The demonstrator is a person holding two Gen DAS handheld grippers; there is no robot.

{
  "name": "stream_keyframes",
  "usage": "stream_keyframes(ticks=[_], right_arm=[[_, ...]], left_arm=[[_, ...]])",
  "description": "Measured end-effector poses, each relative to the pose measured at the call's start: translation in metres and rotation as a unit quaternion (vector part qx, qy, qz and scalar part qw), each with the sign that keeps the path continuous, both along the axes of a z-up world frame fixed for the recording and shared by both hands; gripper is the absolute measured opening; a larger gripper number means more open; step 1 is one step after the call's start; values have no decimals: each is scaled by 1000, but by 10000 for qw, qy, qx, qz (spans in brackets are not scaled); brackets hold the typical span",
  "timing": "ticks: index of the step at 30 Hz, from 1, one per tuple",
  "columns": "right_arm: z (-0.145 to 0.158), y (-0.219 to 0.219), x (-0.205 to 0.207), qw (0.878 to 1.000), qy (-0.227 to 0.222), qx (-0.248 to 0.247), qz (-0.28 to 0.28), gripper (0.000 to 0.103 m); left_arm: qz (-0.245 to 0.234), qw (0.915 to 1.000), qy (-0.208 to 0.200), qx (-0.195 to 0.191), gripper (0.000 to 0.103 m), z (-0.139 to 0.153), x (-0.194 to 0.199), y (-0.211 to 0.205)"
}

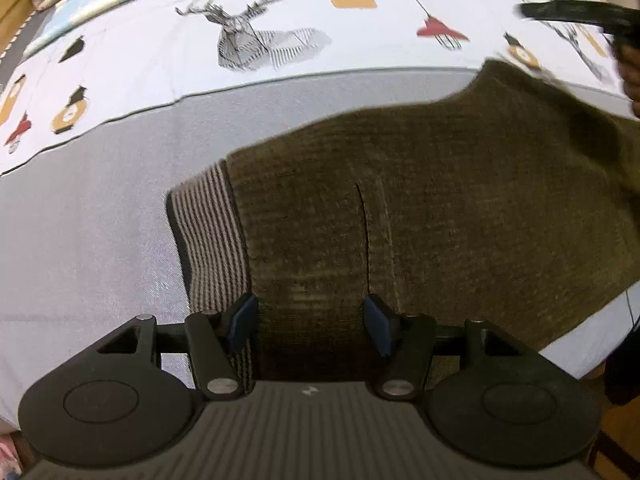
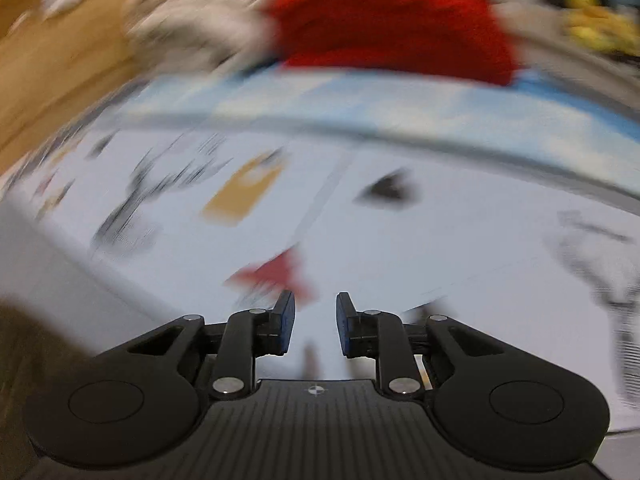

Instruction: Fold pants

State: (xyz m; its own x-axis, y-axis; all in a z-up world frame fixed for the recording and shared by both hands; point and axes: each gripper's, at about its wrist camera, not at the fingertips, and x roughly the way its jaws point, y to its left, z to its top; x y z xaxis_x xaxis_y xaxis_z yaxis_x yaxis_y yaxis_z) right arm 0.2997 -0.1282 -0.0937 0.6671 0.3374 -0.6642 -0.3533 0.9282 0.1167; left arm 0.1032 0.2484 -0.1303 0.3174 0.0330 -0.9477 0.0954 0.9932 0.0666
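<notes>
On the left side of the bed, our left hand-held gripper point(image 1: 310, 324) pointed steeply down over the pants point(image 1: 400, 208). Its jaws stood wide, one either side of a strip of the olive corduroy right next to the striped waistband point(image 1: 208, 232). We couldn't tell if the blue pads point(image 1: 242, 320) were actually pressing the cloth or just straddling it, but our guess was that hand was there to pin or pick up the waist end while the other one worked.

The pants lay spread flat across the grey part of the bedsheet point(image 1: 92, 216), waistband to the left and the legs running off to the right, where a blurred dark shape point(image 1: 576, 14) came in at the far edge. Probably our other tool, can't swear to it.

Over on the right, the right hand-held gripper point(image 2: 316, 322) had its jaws narrow with nothing between them, hanging above the printed section of the sheet. That whole view was smeared by motion, so we read it as on the move, not gripping anything.

Surface-wise: printed sheet with a geometric deer point(image 1: 248, 36), tags and little lamps. Behind it, a red pile point(image 2: 392, 20) and some pale fabric point(image 2: 192, 28) sat at the far edge, wood beyond.
</notes>
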Motion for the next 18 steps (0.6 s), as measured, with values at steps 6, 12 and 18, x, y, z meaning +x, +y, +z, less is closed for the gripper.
stream_keyframes(ticks=[6,12,18], right_arm=[[27,-79,-15,9972,109,672,-296,26],[-2,-78,-60,9879,566,-540,1337,29],[-29,-84,-83,9711,681,-1432,1785,29]], left_arm=[[252,9989,-402,-24,65,19,4,-2],[136,9981,-605,30,65,28,10,-25],[-85,9977,-674,44,65,29,17,-50]])
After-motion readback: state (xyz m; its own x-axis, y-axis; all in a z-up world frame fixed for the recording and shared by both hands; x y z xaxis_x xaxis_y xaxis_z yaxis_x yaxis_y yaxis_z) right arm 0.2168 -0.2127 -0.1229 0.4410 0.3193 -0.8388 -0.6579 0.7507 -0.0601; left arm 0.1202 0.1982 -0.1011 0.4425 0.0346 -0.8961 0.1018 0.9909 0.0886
